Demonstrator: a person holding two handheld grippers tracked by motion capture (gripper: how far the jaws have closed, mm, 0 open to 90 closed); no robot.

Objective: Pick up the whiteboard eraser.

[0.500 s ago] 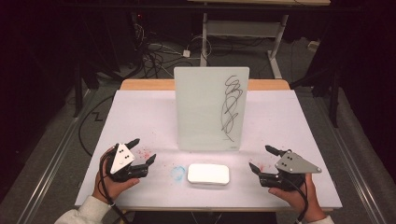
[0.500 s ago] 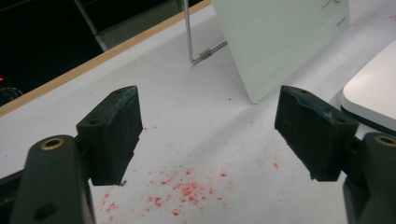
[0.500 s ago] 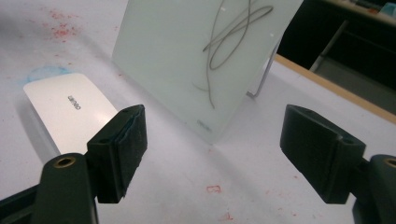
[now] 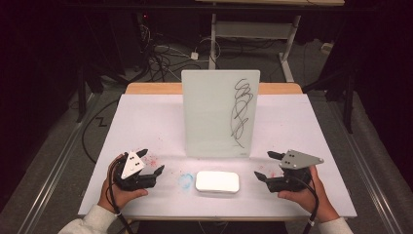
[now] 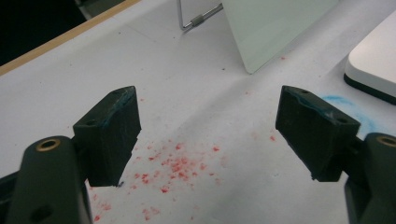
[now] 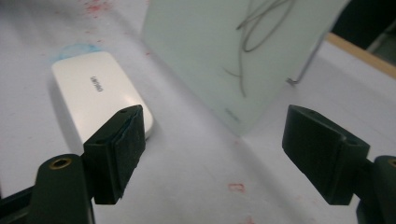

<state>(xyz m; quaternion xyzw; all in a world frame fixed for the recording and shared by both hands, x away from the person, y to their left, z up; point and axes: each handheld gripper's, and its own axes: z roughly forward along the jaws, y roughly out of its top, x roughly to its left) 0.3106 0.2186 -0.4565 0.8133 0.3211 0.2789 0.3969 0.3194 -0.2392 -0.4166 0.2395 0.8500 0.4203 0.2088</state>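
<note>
Grippers left [image 4: 152, 165] and right [image 4: 265, 166] gape empty beside flat white plastic eraser [image 4: 217, 182], likely light, rigid, slick, best pinched across its narrow sides.

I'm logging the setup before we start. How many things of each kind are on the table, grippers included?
Grippers: 2, the left gripper and the right gripper, both open
Standing whiteboard with a black scribble: 1
White eraser: 1
Total: 4

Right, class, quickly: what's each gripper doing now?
Left gripper: open, holding nothing, above red specks.
Right gripper: open, holding nothing.
</note>
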